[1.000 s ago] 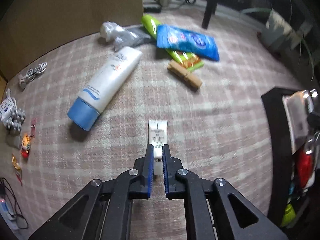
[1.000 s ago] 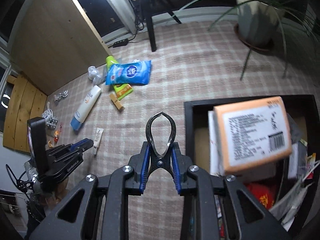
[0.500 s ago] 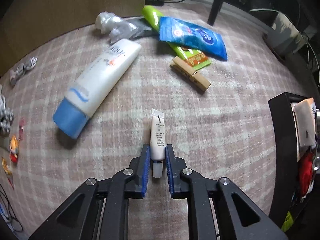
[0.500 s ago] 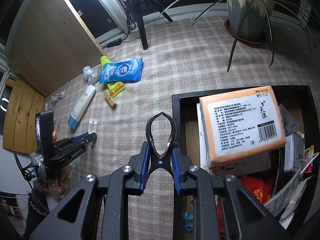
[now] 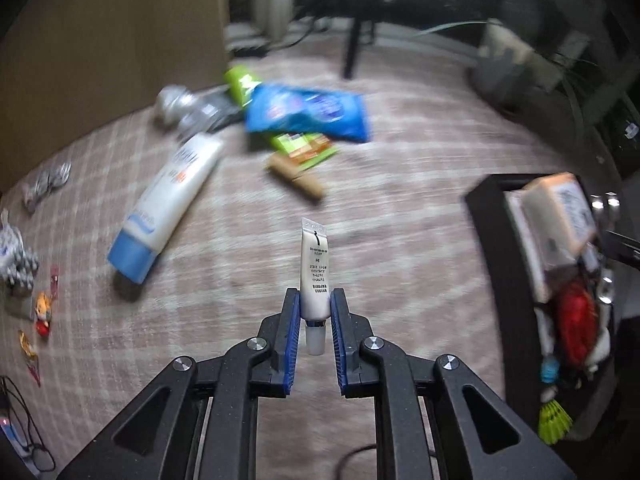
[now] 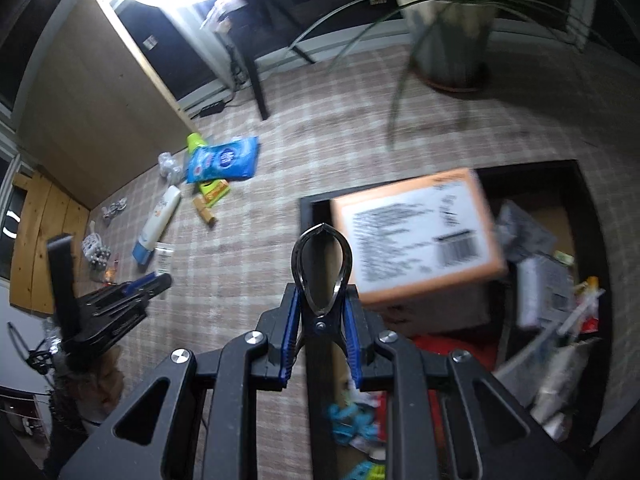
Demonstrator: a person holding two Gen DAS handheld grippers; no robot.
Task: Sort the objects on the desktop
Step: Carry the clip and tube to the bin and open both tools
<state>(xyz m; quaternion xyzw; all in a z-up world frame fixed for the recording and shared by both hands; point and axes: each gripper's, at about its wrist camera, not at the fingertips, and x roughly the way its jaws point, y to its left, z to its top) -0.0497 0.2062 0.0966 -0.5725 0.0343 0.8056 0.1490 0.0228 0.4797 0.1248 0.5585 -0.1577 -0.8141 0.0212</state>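
Risks at this moment, read from near to far. Nearest, in the left wrist view, our left gripper [image 5: 315,308] has its jaws clamped on the lower body of a small white tube [image 5: 315,270], cap end toward the camera, crimped end pointing away and clear of the checked cloth [image 5: 400,216] that covers the desk. We judge the hold shallow: the pads pinch a soft, rounded tube close to its cap, so the tube could squeeze forward out of the jaws, or swivel, if we swing it quickly.

In the right wrist view, our right gripper [image 6: 322,312] has its jaws clamped on the handles of a metal clip [image 6: 322,270], whose looped mouth stands up ahead of the fingers. A spring clip held by its handles can twist or snap free if the pressure slackens.

Just beyond lies the black bin [image 6: 592,248], already crowded, with an orange box [image 6: 416,236] resting across its top. We judge that anything let go over that box may slide off onto the cloth rather than into the bin.

Farther off, a large tube [image 5: 172,196], a blue packet [image 5: 308,114] and a wooden peg [image 5: 296,176] lie unsorted; a low return pass could knock them.
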